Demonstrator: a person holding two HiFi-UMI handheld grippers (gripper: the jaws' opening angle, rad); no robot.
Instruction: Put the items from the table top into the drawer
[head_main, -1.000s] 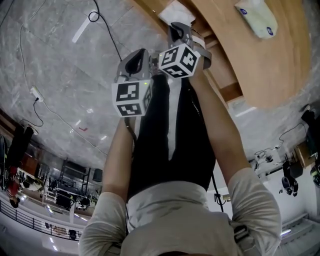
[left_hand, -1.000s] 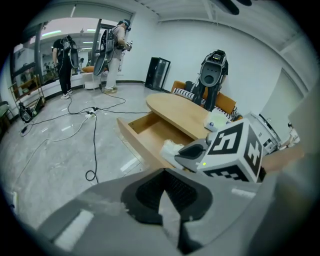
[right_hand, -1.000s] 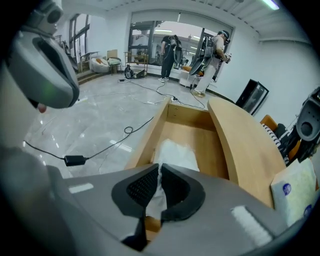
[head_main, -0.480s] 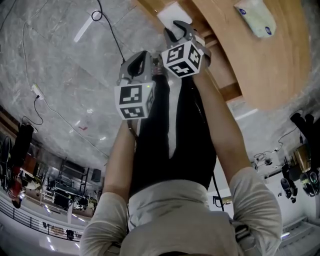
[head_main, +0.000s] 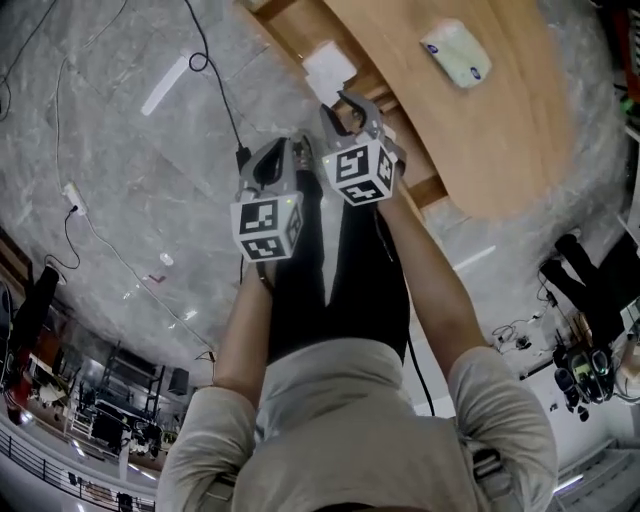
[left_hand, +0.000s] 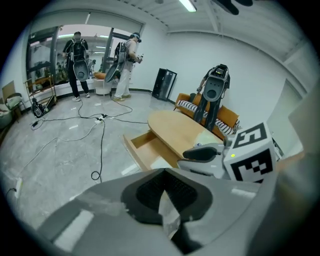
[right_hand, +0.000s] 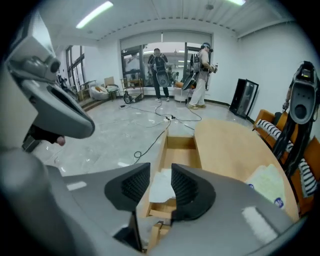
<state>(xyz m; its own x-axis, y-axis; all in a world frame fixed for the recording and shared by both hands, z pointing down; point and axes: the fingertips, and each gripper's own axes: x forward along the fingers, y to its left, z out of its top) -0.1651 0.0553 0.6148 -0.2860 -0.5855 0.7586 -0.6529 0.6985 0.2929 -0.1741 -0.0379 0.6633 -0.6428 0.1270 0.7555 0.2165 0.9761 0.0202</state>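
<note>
A pale wooden table (head_main: 470, 130) has an open drawer (head_main: 290, 22) at its end. In the drawer lies a flat white packet (head_main: 328, 72), which shows through the gap of my right gripper (right_hand: 160, 182). That gripper (head_main: 347, 108) hangs above the drawer's near end. Its jaws are opening, with nothing between them. A white-green tissue pack (head_main: 455, 53) lies on the table top (right_hand: 235, 145) and shows as a pale pack (right_hand: 267, 186) in the right gripper view. My left gripper (head_main: 283, 150) is beside the right one, over the floor. Its pads (left_hand: 163, 192) meet, holding nothing.
Black cables (head_main: 215, 70) and a power strip (head_main: 72, 188) lie on the grey marble floor left of the table. A white strip (head_main: 165, 85) lies there too. People (right_hand: 159, 70) stand far off by the windows. A robot on a stand (left_hand: 215, 90) is behind the table.
Both grippers have risen away from the drawer. The right gripper's jaws have parted, and the white packet stays in the drawer.
</note>
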